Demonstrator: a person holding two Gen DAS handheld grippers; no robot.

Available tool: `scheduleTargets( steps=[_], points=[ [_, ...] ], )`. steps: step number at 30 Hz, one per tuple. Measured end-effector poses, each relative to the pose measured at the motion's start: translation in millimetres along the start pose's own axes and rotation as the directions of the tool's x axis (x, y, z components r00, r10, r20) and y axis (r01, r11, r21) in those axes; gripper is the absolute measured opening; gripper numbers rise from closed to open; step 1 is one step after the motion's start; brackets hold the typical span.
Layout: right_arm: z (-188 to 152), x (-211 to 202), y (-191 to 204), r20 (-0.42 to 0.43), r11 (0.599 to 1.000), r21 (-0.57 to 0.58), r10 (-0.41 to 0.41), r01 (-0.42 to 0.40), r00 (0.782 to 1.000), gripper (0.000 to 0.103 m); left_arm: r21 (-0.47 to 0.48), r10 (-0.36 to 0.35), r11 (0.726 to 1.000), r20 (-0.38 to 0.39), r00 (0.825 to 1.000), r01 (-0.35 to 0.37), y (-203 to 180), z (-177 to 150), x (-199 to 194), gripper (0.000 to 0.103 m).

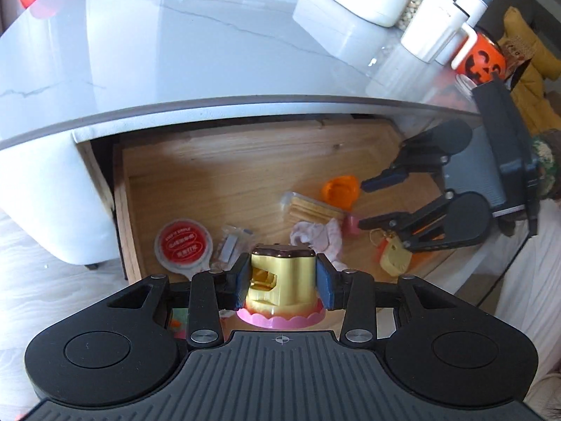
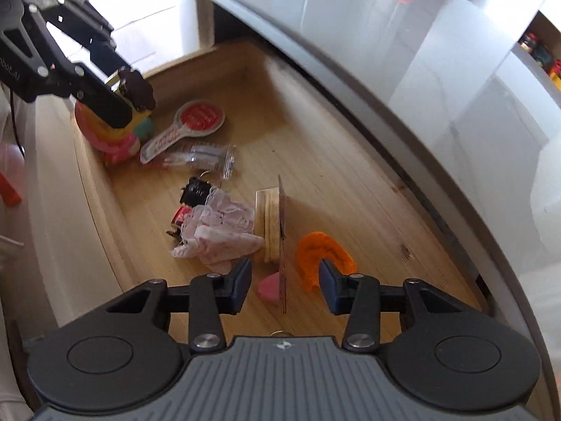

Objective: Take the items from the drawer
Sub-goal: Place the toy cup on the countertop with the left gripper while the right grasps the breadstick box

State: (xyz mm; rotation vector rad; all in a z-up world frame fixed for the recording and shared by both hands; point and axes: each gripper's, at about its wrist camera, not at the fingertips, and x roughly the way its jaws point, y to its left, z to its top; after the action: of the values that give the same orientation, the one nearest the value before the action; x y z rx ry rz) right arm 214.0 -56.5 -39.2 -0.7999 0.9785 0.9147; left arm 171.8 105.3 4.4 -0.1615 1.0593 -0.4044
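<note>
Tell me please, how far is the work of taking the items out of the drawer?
Early stage. Nothing from the drawer is visibly set aside yet. In hand: the left gripper is shut on the yellow toy. The right gripper is open above a small pink piece. Left inside: the cracker pack, orange piece, pink cloth and red-and-white tag.

Black linkage grippers, silver screws, blue-padded fingers (image 2: 329, 277), ribbed grey housings.
</note>
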Motion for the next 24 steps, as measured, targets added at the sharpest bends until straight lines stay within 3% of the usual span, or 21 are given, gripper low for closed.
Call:
scheduleTargets(
  steps=[4,6,8,9,10,17,21,24],
  points=[
    [10.3,35.7,4.4,-0.078,0.997,-0.065,0.023,-0.028,0.997,0.041,-0.010,-0.013,1.000,0.001,1.000,0.013,5.1,-5.4,1.5,0.043],
    [13.4,56.7,9.2,-0.129,0.994,-0.106,-0.006,-0.007,0.992,0.041,0.000,-0.022,1.000,-0.001,1.000,0.022,1.1,-6.1,2.4,0.043],
    [13.9,68.4,12.4,-0.163,0.992,-0.130,-0.014,-0.007,0.987,0.033,0.016,-0.030,0.999,-0.002,1.000,0.030,-0.6,-6.0,-0.2,0.043],
    [15.3,65.7,14.0,-0.161,0.992,-0.127,0.002,-0.023,0.987,0.023,0.025,-0.034,0.999,-0.001,0.999,0.034,-3.3,-6.7,-0.4,0.043],
    [16.4,60.9,16.1,-0.163,0.992,-0.126,0.004,-0.025,0.987,0.023,0.032,-0.038,0.999,0.000,0.999,0.038,-5.2,-6.7,0.4,0.043],
    [-0.8,-32.7,25.8,-0.036,0.999,-0.052,0.004,-0.006,0.999,0.023,0.069,-0.057,0.996,0.030,0.998,0.054,-21.4,0.9,-2.9,0.043],
    [-19.0,-92.2,19.6,0.076,0.998,0.057,-0.028,0.024,0.997,0.023,0.054,-0.067,0.997,0.181,0.981,0.058,-33.0,40.2,-24.3,0.043],
    [-27.3,-120.0,9.4,0.148,0.989,0.139,-0.073,0.053,0.986,0.023,0.036,0.017,0.999,0.316,0.949,-0.030,-44.4,88.5,-27.0,0.043]
  ],
)
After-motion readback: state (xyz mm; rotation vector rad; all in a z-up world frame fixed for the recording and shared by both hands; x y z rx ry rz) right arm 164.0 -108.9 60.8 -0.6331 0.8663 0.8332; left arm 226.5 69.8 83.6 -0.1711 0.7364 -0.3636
